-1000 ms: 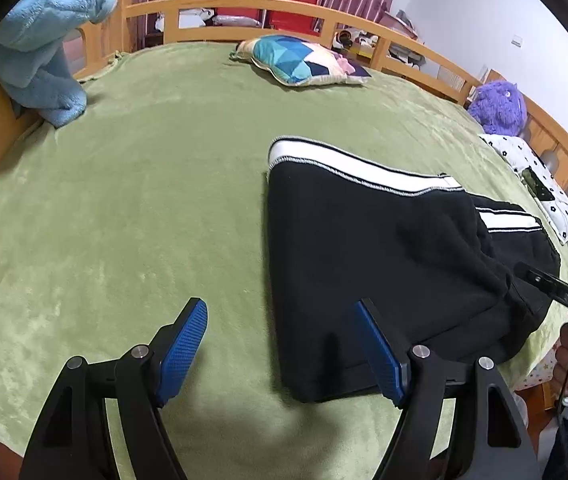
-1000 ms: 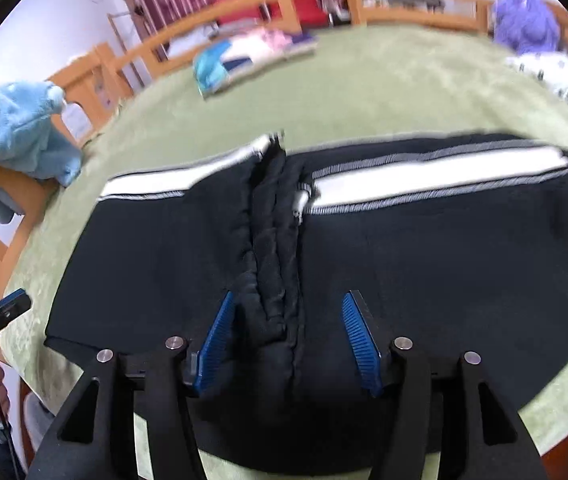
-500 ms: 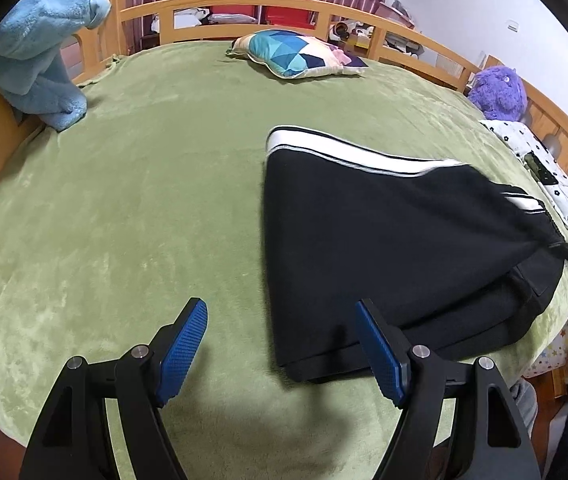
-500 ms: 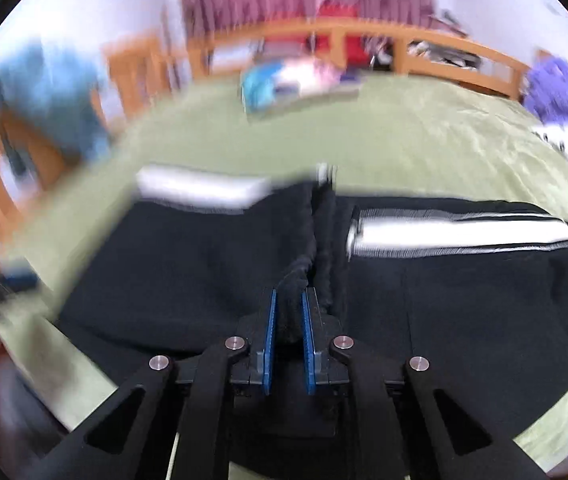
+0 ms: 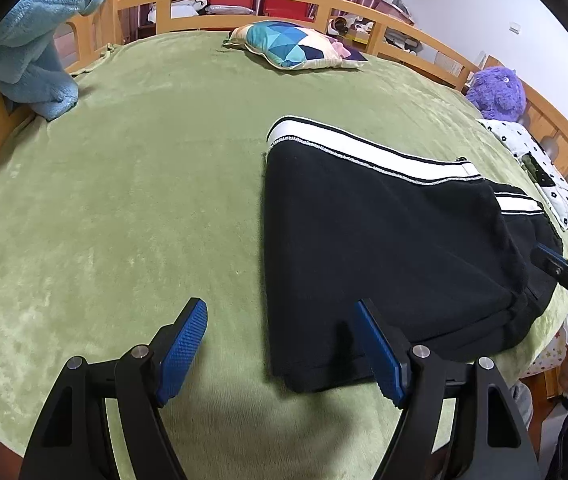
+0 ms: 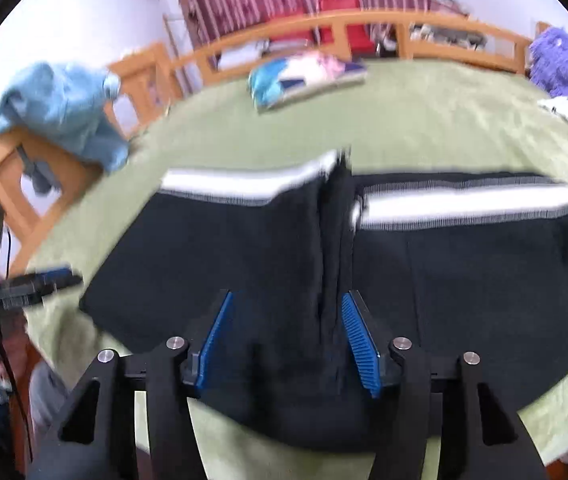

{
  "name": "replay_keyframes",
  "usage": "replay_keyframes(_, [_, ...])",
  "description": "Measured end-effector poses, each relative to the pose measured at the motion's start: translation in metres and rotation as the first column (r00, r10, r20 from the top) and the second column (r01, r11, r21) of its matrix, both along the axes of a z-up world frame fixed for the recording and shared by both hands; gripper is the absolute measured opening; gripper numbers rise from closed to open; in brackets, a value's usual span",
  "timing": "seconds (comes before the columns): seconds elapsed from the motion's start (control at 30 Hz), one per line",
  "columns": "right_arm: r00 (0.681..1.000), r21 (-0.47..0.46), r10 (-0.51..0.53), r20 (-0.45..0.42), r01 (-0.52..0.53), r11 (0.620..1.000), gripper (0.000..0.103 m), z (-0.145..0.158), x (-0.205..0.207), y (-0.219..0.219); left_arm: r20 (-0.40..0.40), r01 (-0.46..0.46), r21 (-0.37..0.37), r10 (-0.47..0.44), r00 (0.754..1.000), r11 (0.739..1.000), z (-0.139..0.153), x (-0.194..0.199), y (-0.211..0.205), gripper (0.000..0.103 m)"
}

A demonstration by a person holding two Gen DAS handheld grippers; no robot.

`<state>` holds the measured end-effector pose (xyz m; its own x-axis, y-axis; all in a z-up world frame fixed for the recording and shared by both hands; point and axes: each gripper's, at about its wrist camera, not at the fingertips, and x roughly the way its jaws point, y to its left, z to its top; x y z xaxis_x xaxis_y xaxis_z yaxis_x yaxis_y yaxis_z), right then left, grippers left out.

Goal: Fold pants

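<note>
Left view
Fingers: the left gripper (image 5: pixel 280 350) stands wide open and holds nothing. One blue pad (image 5: pixel 182 346) is over the green blanket (image 5: pixel 124 200); the other is over the near edge of the pants (image 5: pixel 384 240).
Pants: black with a white stripe, lying on the blanket to the right of this gripper, near the bed's front edge.
Change: half a second ago the right part of the pants was pulled flat and taut; now it is loose and bunched again, with a soft ridge near the striped cuff. This gripper itself stands as it did one second ago.
Right side: the tip of the right gripper (image 5: pixel 564 276) shows just beside the bunched part.

Right view
Fingers: the right gripper (image 6: pixel 288 332) is opening. The dark ridge of cloth runs between its pads, but the pads do not press on it.
Change: half a second ago the pads were pinched shut on this ridge; now the ridge is let go and lies on the pants.
Meaning: the pinch seems to have served to pull the cloth straight, and the fold itself looks not yet finished.
Picture: blurred, so small details are unclear.
</note>
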<state>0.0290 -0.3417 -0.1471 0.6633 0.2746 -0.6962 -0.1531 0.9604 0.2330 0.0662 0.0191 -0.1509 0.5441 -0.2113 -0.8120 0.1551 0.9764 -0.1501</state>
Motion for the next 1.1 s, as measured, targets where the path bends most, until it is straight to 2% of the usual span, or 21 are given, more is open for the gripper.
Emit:
replay_keyframes(0.07, [0.999, -0.037, 0.018, -0.043, -0.020, 0.999, 0.051, -0.008, 0.016, 0.008, 0.003, -0.004, -0.003, 0.004, 1.000, 1.000, 0.000, 0.001, 0.001, 0.074])
replay_keyframes(0.1, [0.997, -0.069, 0.020, -0.071, -0.025, 0.997, 0.035, -0.016, 0.023, 0.013, 0.005, -0.005, -0.005, 0.005, 1.000, 1.000, 0.000, 0.002, 0.001, 0.074])
replay_keyframes(0.13, [0.995, -0.094, 0.020, -0.095, -0.029, 0.995, 0.007, -0.022, 0.027, 0.016, 0.005, -0.008, -0.003, 0.008, 1.000, 1.000, 0.000, 0.002, 0.003, 0.074])
replay_keyframes(0.2, [0.992, -0.099, 0.024, -0.128, -0.036, 0.994, 0.007, -0.033, 0.026, 0.016, 0.000, -0.014, -0.003, 0.014, 1.000, 1.000, -0.001, 0.003, 0.005, 0.074])
replay_keyframes(0.23, [0.993, -0.062, 0.028, -0.113, -0.035, 0.997, 0.007, -0.032, 0.022, 0.012, -0.002, -0.014, -0.006, 0.014, 1.000, 1.000, -0.001, 0.004, 0.006, 0.074])
replay_keyframes(0.3, [0.994, 0.107, 0.064, -0.084, -0.055, 0.993, 0.007, -0.022, 0.009, -0.007, 0.000, -0.010, -0.022, 0.010, 1.000, 1.000, -0.001, 0.003, 0.007, 0.074])
replay_keyframes(0.33, [0.996, 0.139, 0.044, -0.080, -0.033, 0.990, 0.007, -0.020, 0.004, -0.016, -0.002, -0.004, -0.030, 0.004, 1.000, 1.000, -0.002, 0.003, 0.006, 0.074])
replay_keyframes(0.37, [0.995, 0.118, 0.018, -0.096, -0.007, 0.993, 0.007, -0.023, 0.002, -0.020, -0.006, 0.002, -0.034, -0.002, 1.000, 0.999, -0.003, 0.005, 0.005, 0.074])
replay_keyframes(0.43, [0.983, 0.069, 0.027, -0.183, -0.014, 0.997, 0.007, -0.042, 0.006, -0.018, -0.009, 0.008, -0.034, -0.008, 1.000, 0.999, -0.005, 0.008, 0.001, 0.074])
replay_keyframes(0.5, [0.982, 0.052, 0.029, -0.185, -0.019, 0.998, 0.008, -0.044, 0.011, -0.015, -0.013, 0.015, -0.036, -0.015, 1.000, 0.999, -0.007, 0.009, -0.002, 0.074])
replay_keyframes(0.57, [0.989, 0.028, 0.032, -0.144, -0.028, 0.999, 0.022, -0.028, 0.012, -0.011, -0.016, 0.027, -0.046, -0.028, 0.999, 0.999, -0.008, 0.009, -0.003, 0.074])
replay_keyframes(0.63, [0.996, 0.035, 0.011, -0.084, -0.008, 0.999, 0.054, -0.014, 0.015, -0.012, -0.019, 0.045, -0.058, -0.046, 0.999, 0.997, -0.010, 0.008, -0.004, 0.074])
replay_keyframes(0.67, [0.998, 0.038, 0.004, -0.057, -0.002, 0.999, 0.057, -0.008, 0.020, -0.011, -0.024, 0.050, -0.061, -0.052, 0.998, 0.997, -0.011, 0.008, -0.004, 0.074])
replay_keyframes(0.8, [0.999, 0.009, -0.035, -0.039, 0.035, 0.999, 0.055, -0.011, 0.049, -0.006, -0.046, 0.054, -0.085, -0.058, 0.997, 0.995, -0.018, 0.009, -0.008, 0.074])
replay_keyframes(0.83, [0.997, 0.009, -0.052, -0.053, 0.052, 0.999, 0.041, -0.018, 0.058, -0.008, -0.056, 0.063, -0.085, -0.068, 0.996, 0.994, -0.021, 0.009, -0.010, 0.074])
replay_keyframes(0.9, [0.991, -0.010, -0.055, -0.126, 0.055, 0.998, 0.022, -0.036, 0.072, -0.010, -0.083, 0.078, -0.059, -0.083, 0.993, 0.995, -0.031, 0.009, -0.015, 0.074])
replay_keyframes(0.97, [0.975, -0.093, -0.099, -0.198, 0.082, 0.992, 0.026, -0.059, 0.082, -0.010, -0.139, 0.073, -0.002, -0.073, 0.988, 0.997, -0.044, 0.011, -0.021, 0.074])
replay_keyframes(1.0, [0.972, -0.084, -0.104, -0.212, 0.088, 0.993, 0.026, -0.065, 0.082, -0.010, -0.151, 0.075, -0.008, -0.076, 0.986, 0.997, -0.048, 0.010, -0.021, 0.074])
replay_keyframes(1.1, [0.974, -0.054, -0.107, -0.199, 0.098, 0.994, 0.031, -0.057, 0.071, -0.016, -0.115, 0.072, -0.048, -0.077, 0.990, 0.996, -0.038, 0.010, -0.017, 0.074])
